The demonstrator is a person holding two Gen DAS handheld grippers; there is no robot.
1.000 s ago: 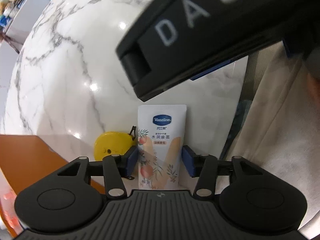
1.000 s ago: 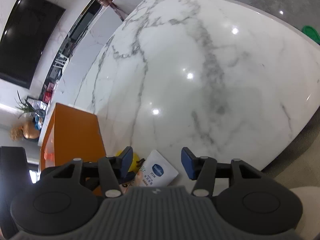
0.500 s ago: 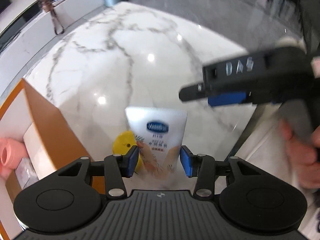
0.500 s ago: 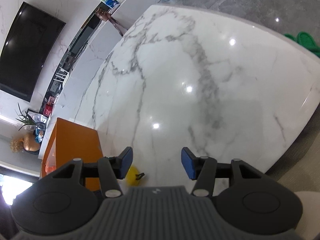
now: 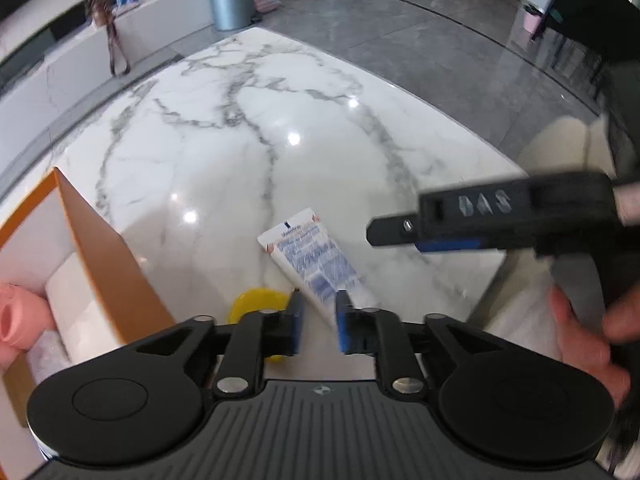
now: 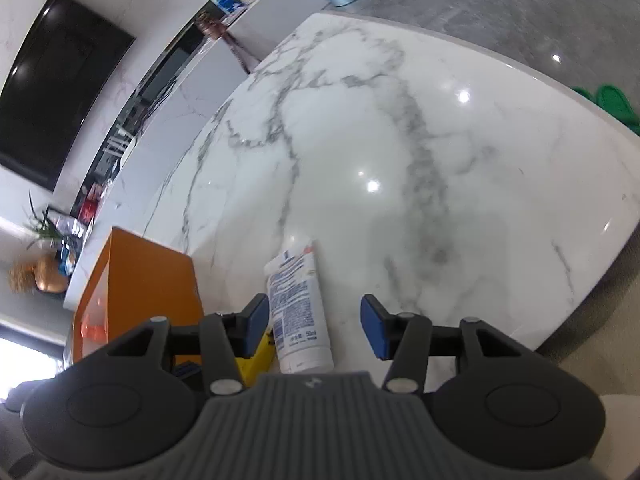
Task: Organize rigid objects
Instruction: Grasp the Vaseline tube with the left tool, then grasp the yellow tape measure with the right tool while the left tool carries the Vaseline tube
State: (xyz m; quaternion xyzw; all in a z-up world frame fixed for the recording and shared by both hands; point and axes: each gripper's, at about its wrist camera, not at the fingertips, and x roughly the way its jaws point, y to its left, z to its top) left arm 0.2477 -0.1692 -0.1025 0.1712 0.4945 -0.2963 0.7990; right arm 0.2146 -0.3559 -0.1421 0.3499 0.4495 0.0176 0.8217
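A white cream tube [image 5: 316, 264] lies on the marble table [image 5: 248, 148], its printed back up; it also shows in the right wrist view [image 6: 298, 308]. My left gripper [image 5: 318, 326] is above the tube's cap end with its jaws narrowed, and I cannot tell whether they touch it. A yellow round object [image 5: 256, 306] lies beside the tube, left of it. My right gripper [image 6: 314, 326] is open and empty, hovering above the tube; from the left wrist it shows at the right [image 5: 452, 246].
An orange box [image 5: 100, 264] with a white inside stands at the left and holds a pink object [image 5: 20, 320]; it also shows in the right wrist view [image 6: 148, 280]. The table's near edge runs at the right. A hand [image 5: 584, 332] holds the right gripper.
The tube was upright between my left gripper's jaws; now it lies flat on the table, back side up. The left gripper's jaws have narrowed. The right gripper has moved over the tube.
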